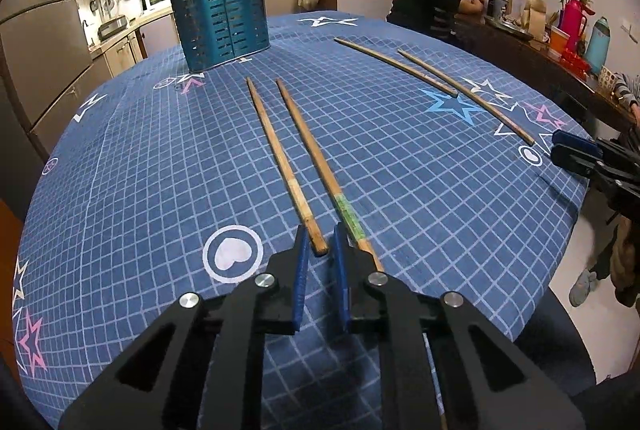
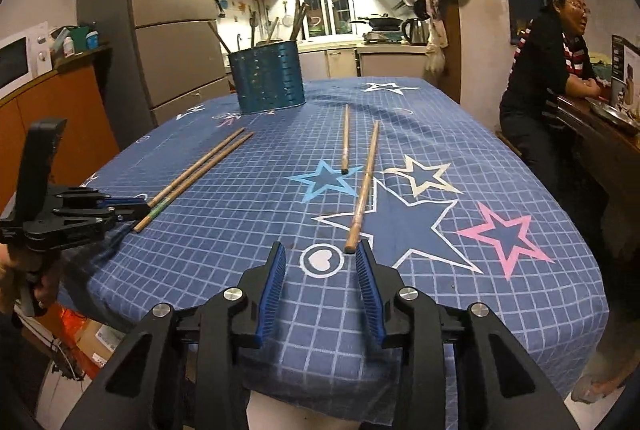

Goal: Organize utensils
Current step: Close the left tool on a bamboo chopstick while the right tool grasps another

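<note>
Across the counter (image 2: 520, 310) lies a blue checked cloth (image 1: 160, 170) printed with stars and hearts. At its far end stands a blue perforated holder (image 1: 222, 22), upright, with several sticks leaning inside. Beyond the counter's right edge a person (image 2: 548, 70) in a dark top sits at a side bench.

Four chopsticks lie flat on the cloth in two pairs, well apart from each other. The left pair consists of a plain chopstick (image 1: 280, 158) and a green-banded chopstick (image 1: 320, 166), just beside each other, tips toward the holder. The right pair consists of a short-lying chopstick (image 2: 345, 138) and a long-lying chopstick (image 2: 362, 190), also near each other.

The left gripper (image 1: 322, 246) sits low at the near end of the left pair. Its fingers (image 1: 301, 262) are narrow, closed around the butt of the plain chopstick; the green-banded chopstick passes outside the right finger, touching or just beside it.

The right gripper (image 2: 320, 262) sits at the near end of the long-lying chopstick. Its fingers (image 2: 276, 282) stand moderately apart, not gripping; the chopstick's butt lies just inside the right finger
</note>
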The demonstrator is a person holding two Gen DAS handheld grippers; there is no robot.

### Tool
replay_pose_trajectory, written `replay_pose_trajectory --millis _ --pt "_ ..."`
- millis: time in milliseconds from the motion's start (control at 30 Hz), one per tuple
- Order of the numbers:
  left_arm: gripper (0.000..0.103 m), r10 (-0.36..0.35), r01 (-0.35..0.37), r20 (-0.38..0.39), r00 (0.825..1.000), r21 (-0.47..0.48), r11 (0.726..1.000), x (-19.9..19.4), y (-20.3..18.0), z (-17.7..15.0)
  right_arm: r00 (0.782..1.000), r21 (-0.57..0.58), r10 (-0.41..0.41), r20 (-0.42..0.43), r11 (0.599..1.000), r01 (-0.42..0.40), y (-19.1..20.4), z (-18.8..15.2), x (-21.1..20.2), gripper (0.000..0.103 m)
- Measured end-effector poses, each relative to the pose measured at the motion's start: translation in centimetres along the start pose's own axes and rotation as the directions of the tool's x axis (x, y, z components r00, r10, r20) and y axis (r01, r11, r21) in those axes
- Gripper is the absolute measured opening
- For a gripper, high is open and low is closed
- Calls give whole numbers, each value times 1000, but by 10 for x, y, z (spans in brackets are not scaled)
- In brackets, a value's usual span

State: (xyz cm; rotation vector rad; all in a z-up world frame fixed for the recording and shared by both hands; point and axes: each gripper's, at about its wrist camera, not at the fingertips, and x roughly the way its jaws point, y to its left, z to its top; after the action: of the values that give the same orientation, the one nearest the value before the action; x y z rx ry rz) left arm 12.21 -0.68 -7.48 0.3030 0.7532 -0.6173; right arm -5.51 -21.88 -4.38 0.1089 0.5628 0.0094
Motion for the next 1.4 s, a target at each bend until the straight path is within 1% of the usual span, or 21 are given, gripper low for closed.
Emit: replay_pose_trajectory --millis 100,133,233,333,400,500,633,900,1133,1233,1300,1400 --pt "11 -2 2 4 1000 -5 1000 1 2 1 999 -16 -29 15 999 29 1 0 6 33" --pt "11 -2 2 6 1000 -6 1000 1 2 1 999 -18 -38 11 999 38 1 0 10 29" --pt "11 -2 2 10 1000 -8 1000 2 3 1 999 -14 -48 -10 999 48 -2 -1 22 29" --pt "11 2 -2 17 1000 -11 1000 2 2 0 998 -28 -69 7 997 70 1 -3 26 29" --pt "11 6 -5 21 1000 -13 1000 2 2 0 996 -35 -85 18 996 85 1 -6 25 24" --pt "10 15 -15 30 999 -17 1000 2 1 -2 994 -32 -102 29 994 103 -1 -8 24 16" --pt "10 19 -18 39 999 -25 1000 1 0 -4 994 -43 -108 31 993 110 1 -7 25 12" --pt "10 23 -21 46 999 -33 999 0 -2 -6 991 -39 -130 31 991 131 6 -6 28 12" --pt "10 21 -20 48 999 -36 999 -1 -1 -6 991 -43 -132 30 990 133 6 -4 31 12" --pt "8 22 -20 52 998 -45 999 -2 0 -7 991 -41 -128 32 991 129 5 -6 30 10" --pt "7 22 -19 55 998 -56 998 -2 1 -7 991 -34 -126 41 991 128 6 -7 27 9" --pt "7 38 -35 59 998 -47 998 -4 1 -9 989 -41 -128 76 991 131 5 -9 16 8"
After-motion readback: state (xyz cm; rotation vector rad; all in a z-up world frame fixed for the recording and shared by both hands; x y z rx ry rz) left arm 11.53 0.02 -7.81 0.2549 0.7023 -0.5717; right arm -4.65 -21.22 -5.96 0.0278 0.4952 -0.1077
